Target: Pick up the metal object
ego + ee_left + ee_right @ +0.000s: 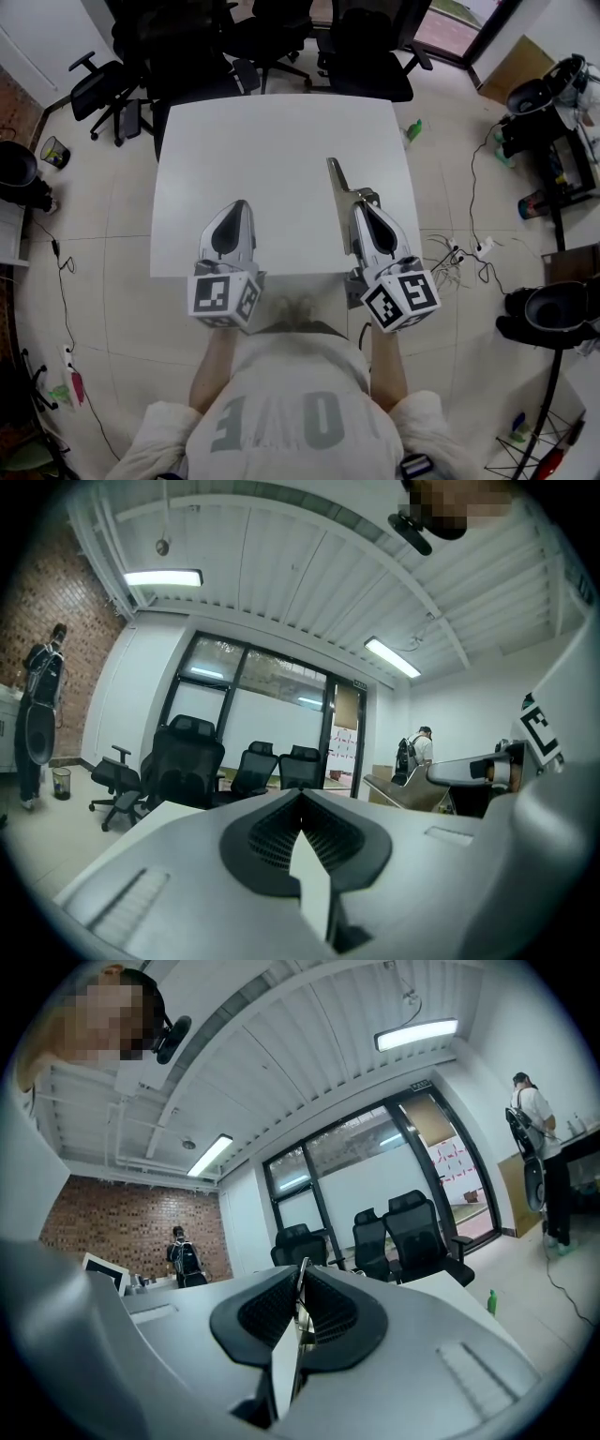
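Note:
The metal object (338, 177) is a flat grey strip with a wider bracket end. It sticks out forward from my right gripper (362, 201), over the right half of the white table (272, 150). In the right gripper view the jaws are shut on its thin edge (300, 1288). I cannot tell whether the strip touches the table. My left gripper (236, 206) is at the table's front left, jaws shut with nothing between them (300, 794). The left gripper view also shows the strip (397, 790), off to the right.
Several black office chairs (281, 42) crowd the table's far side. Cables and a power strip (464, 253) lie on the floor to the right, near a green bottle (412, 129). More equipment stands at the right wall (553, 141). A person (532, 1138) stands in the distance.

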`<state>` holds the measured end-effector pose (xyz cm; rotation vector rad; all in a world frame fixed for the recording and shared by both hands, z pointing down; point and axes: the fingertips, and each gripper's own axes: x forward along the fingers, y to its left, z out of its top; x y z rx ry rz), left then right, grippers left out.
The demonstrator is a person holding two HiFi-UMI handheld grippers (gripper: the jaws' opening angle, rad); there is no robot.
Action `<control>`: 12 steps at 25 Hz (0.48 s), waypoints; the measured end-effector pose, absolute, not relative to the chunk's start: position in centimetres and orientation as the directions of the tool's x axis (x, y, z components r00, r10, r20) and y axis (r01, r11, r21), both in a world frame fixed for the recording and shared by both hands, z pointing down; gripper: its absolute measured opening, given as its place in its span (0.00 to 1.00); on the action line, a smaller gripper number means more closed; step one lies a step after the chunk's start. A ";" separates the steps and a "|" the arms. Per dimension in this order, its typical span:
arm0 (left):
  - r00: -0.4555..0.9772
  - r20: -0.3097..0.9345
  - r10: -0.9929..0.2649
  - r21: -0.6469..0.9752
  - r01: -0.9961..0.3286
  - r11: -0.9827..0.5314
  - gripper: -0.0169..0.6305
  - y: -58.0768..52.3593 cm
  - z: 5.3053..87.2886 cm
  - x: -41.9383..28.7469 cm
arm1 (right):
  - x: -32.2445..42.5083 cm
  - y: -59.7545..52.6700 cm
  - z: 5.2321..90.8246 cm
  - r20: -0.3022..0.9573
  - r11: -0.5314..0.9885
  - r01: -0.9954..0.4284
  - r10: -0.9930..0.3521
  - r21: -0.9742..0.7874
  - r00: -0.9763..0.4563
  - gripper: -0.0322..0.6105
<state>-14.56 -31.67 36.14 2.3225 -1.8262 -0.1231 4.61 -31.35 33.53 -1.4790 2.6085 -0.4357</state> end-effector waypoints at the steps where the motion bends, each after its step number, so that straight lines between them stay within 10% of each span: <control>1: 0.243 0.045 -0.969 0.191 -0.954 -0.230 0.02 -31.4 35.9 -14.9 | 4.4 -31.1 33.4 0.041 0.479 -0.824 -0.857 -0.301 -0.513 0.10; 12: 0.181 0.056 -0.982 0.191 -0.967 -0.168 0.02 -25.7 38.1 -19.0 | 2.5 -25.4 33.6 0.007 0.490 -0.824 -0.858 -0.286 -0.513 0.10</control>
